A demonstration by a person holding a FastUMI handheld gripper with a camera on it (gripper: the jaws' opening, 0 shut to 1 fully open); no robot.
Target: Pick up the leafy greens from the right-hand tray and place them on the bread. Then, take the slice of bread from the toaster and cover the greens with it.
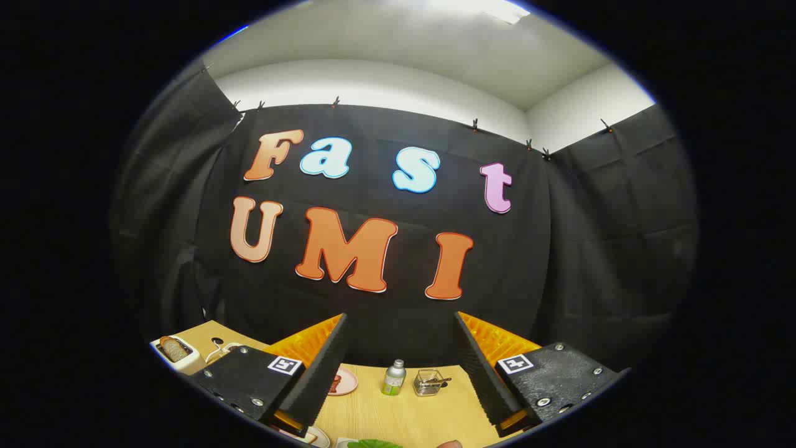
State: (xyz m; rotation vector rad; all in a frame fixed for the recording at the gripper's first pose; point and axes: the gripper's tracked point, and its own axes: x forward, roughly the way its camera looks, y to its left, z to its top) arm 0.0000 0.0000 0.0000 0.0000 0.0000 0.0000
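Holding gripper (401, 348) wide open, gripping nothing. Eyeing leafy greens (373, 443) below fingers: looking light, floppy, tearable; I'm judging gentle pinch at bunched middle.

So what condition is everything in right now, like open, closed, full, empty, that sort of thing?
gripper: jaws open wide, holding nothing, raised above the table.
toaster: slice of bread standing upright in its slot.
leafy greens: lying low between the jaws, not gripped.
small bottle: upright, cap on.
wire basket: upright, something dark inside; can't tell what.
pink plate: on the table, holding some food, partly hidden.
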